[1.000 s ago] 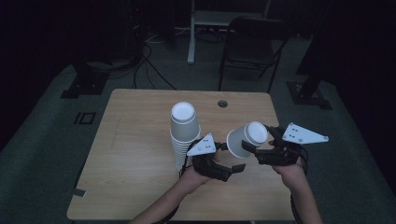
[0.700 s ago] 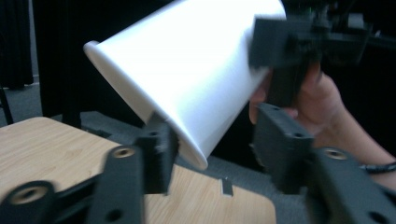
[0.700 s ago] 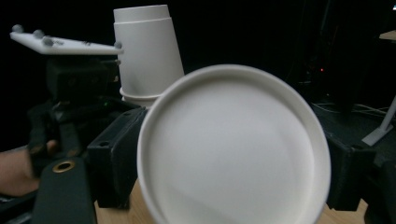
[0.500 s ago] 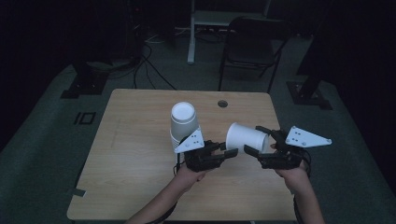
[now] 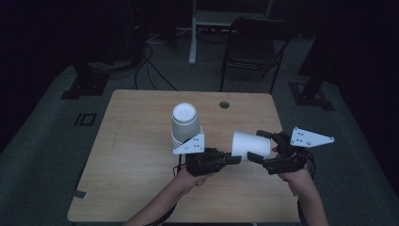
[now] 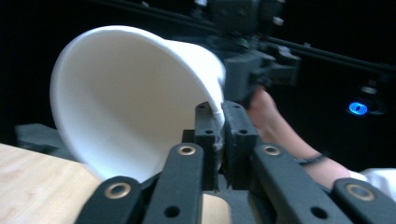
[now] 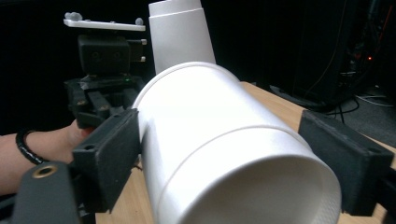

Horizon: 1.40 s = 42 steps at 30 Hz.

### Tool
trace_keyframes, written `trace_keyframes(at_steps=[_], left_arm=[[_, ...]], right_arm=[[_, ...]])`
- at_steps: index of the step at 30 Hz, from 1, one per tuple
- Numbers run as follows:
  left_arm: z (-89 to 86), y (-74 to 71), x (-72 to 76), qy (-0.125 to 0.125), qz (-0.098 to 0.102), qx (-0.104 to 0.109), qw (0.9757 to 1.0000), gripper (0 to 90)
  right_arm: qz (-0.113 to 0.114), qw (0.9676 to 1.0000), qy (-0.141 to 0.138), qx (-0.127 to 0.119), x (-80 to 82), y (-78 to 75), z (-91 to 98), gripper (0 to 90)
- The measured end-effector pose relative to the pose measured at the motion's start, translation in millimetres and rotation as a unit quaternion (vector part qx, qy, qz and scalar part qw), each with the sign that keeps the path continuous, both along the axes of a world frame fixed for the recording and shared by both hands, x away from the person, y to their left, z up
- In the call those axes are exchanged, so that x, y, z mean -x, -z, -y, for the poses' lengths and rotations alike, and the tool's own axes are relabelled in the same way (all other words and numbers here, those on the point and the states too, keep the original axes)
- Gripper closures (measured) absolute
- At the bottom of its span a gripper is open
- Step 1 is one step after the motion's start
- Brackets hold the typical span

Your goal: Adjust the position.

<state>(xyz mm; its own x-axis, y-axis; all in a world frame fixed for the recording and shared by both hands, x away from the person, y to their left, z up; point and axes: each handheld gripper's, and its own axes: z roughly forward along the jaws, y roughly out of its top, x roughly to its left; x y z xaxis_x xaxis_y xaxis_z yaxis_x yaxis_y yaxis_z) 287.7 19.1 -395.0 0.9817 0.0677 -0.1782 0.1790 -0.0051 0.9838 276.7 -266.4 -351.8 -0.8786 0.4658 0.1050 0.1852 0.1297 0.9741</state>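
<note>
Holding the cup [image 5: 245,143] sideways above the table [image 5: 131,155] near the stack [image 5: 184,125], your right gripper [image 5: 259,147] clamps its body so your left gripper [image 5: 237,159], just closed, pinches the rim for separation.

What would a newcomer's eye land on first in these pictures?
The white paper cup held on its side above the table's near right part stands out: the right hand-held gripper clamps its body while the left hand-held gripper pinches its rim. Behind them, a stack of upturned cups stands near the middle of the wooden table, in a dark room.
</note>
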Motion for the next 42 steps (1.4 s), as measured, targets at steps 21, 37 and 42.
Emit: trace_keyframes(at_steps=[21,37,42], left_arm=[[-0.4,-5.0,-4.0,-0.027,-0.017,-0.031,0.999,85.6],[13.0,-4.7,-5.6,-0.025,-0.028,-0.06,0.9975,83.4],[17.5,-4.2,-4.8,-0.025,-0.031,-0.066,0.997,82.9]], right_arm=[[-0.037,0.9985,0.004,0.04,0.3,27.4,2.5,19.6],[-0.072,0.9942,-0.02,0.077,-1.2,58.9,-13.1,18.0],[-0.077,0.9938,-0.016,0.079,-3.6,64.7,-22.2,18.1]])
